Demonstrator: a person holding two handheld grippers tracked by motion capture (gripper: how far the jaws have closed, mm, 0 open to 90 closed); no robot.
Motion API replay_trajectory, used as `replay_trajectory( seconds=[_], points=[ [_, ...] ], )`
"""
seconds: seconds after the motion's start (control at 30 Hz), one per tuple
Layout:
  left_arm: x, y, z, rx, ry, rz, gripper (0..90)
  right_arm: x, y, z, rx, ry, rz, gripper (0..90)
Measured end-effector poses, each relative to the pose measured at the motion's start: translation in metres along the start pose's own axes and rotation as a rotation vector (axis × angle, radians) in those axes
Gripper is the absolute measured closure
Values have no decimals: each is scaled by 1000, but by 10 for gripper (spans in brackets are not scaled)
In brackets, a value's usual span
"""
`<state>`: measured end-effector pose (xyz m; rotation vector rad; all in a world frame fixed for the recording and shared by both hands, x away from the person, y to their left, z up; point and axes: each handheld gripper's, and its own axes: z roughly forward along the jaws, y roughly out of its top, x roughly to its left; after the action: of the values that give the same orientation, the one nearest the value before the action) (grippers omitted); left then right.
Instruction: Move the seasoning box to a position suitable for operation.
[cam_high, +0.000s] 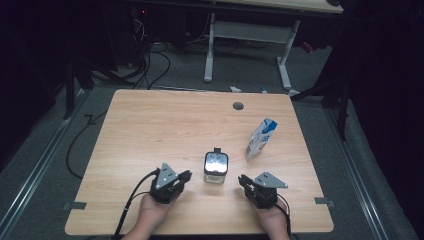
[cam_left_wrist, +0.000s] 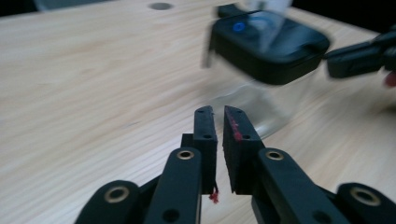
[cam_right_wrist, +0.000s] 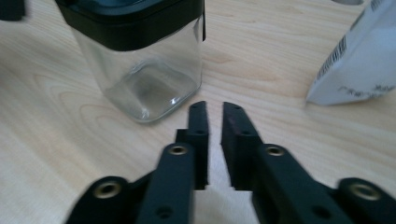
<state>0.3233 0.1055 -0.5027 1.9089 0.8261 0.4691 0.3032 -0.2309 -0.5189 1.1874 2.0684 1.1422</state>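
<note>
Clear jar (cam_high: 215, 169) with a black lid, upright on the wooden table (cam_high: 150, 130), near its front edge and about midway across. Used below as the landmark.

Just left of the jar: left gripper (cam_high: 184, 176), held in a hand (cam_high: 150, 212) coming in from the front edge, tips aimed at the jar and apart from it. Seen along its own jaws, left gripper (cam_left_wrist: 218, 112) with pads drawn close, a thin slit between them, nothing held; jar (cam_left_wrist: 266, 60) blurred just beyond the tips.

Just right of the jar: right gripper (cam_high: 243, 181), in the other hand (cam_high: 274, 220), likewise pointing inward, not touching the glass. From its own camera, right gripper (cam_right_wrist: 214, 108) narrowed to a slim gap, empty; jar (cam_right_wrist: 140, 60) up and to the left of the tips, close by.

Behind the jar and to its right: white and blue carton (cam_high: 261, 138), leaning, well clear of both grippers. Farther back from the jar, a round grey hole (cam_high: 238, 106) in the tabletop.
</note>
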Motion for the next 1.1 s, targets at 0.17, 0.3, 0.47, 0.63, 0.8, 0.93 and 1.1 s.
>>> replay_trajectory(
  seconds=[0.17, 0.3, 0.47, 0.63, 0.8, 0.93, 1.1],
  points=[
    [26, -19, -26, 41, 85, -17, 711, 4, 11, 20, 2, -40, -27, 898],
    [38, -32, -38, 25, 126, -30, 691, 3, 21, 33, 20, -54, -31, 897],
    [49, -34, -47, 0, 145, -73, 718, 4, 30, 42, 31, -44, -45, 897],
    [53, -35, -49, 0, 141, -78, 731, 8, 34, 48, 41, -36, -60, 896],
    [54, -37, -52, -8, 139, -90, 737, 11, 37, 54, 37, -8, -62, 897],
    [55, -39, -54, -10, 138, -101, 737, 17, 38, 59, 35, 27, -79, 896],
    [53, -41, -55, -3, 130, -115, 740, 27, 38, 65, 29, 56, -94, 895]
  ],
)
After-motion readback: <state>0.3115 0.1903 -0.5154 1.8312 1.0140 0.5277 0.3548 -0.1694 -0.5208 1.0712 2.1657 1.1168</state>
